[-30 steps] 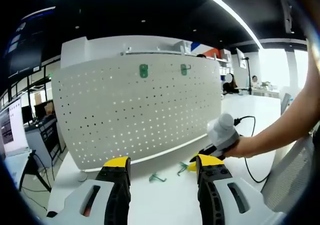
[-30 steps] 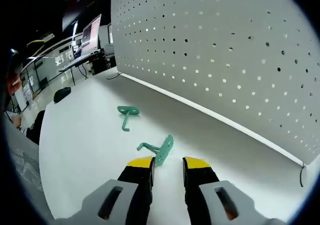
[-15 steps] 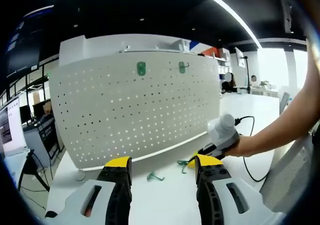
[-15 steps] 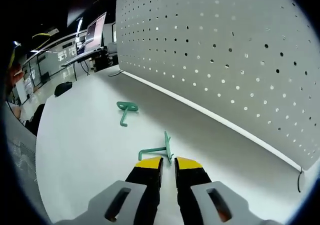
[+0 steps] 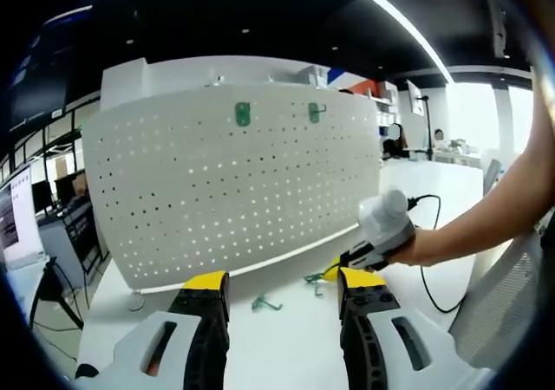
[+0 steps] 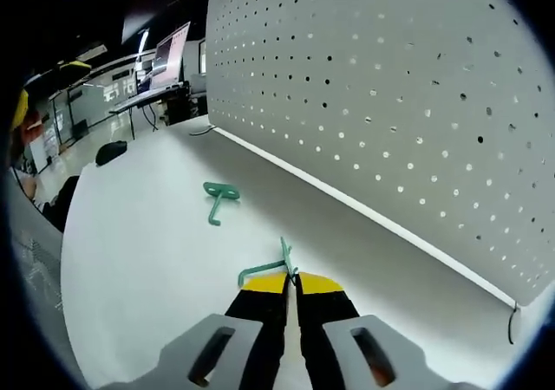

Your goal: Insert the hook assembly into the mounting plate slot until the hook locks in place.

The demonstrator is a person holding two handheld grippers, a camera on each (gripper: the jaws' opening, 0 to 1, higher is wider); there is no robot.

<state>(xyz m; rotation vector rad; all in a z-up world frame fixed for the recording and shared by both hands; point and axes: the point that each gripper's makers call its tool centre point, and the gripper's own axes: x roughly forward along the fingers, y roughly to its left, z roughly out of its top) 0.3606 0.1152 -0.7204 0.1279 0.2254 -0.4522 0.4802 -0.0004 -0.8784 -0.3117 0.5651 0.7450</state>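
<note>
The white pegboard mounting plate (image 5: pixel 234 191) stands upright on the white table, with two green hooks (image 5: pixel 243 113) hanging near its top edge. In the right gripper view the plate (image 6: pixel 390 104) rises on the right. My right gripper (image 6: pixel 290 279) is shut on a green hook (image 6: pixel 276 266), held just above the table; the same gripper (image 5: pixel 342 266) enters the left gripper view from the right. A second green hook (image 6: pixel 218 198) lies loose on the table farther off, also seen as a small hook (image 5: pixel 264 303). My left gripper (image 5: pixel 282 284) stands open, holding nothing, facing the plate.
A person's hand and forearm (image 5: pixel 468 234) hold the right gripper. A black cable (image 5: pixel 434 234) runs over the table on the right. Monitors and desks (image 6: pixel 165 61) stand beyond the table's far end. A black object (image 6: pixel 111 152) lies near the table's left edge.
My right gripper closed its jaws on the nearer green hook and lifted it slightly off the table. The left gripper stayed open and barely shifted.
</note>
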